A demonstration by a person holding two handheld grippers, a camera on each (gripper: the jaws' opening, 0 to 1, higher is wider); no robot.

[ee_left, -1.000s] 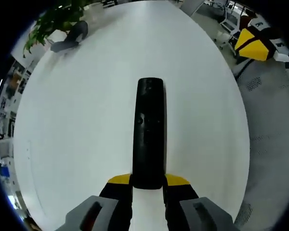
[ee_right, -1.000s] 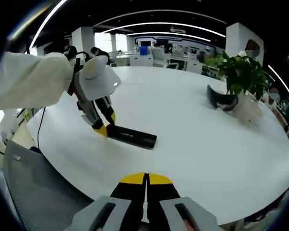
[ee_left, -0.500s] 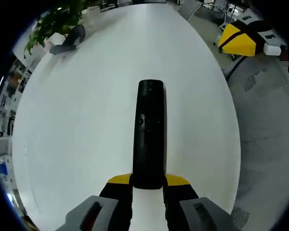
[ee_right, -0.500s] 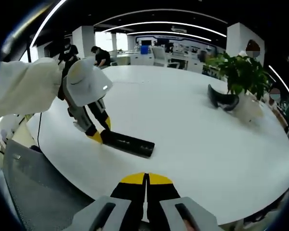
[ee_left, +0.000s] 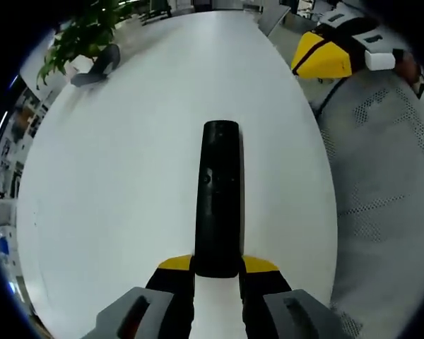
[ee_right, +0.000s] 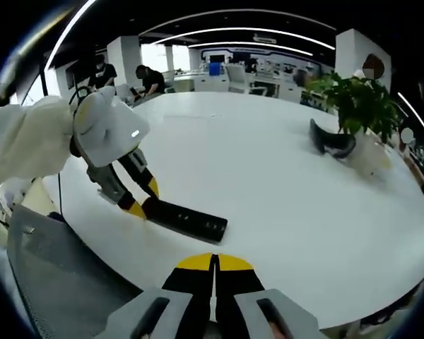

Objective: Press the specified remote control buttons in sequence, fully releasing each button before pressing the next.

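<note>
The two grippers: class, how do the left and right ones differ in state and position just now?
The left gripper is shut on the black remote, while the right gripper is shut with nothing between its jaws. The left works over the white table; the right hangs back at the table's edge. Both have yellow tips.

A black plastic remote control (ee_left: 218, 198) with a slight sheen lies on a smooth, matt white tabletop (ee_left: 127, 183). The left gripper (ee_left: 217, 267) has matt yellow-tipped black fingers (ee_left: 175, 264). A grey mesh fabric chair (ee_left: 381, 183) stands beside.
</note>
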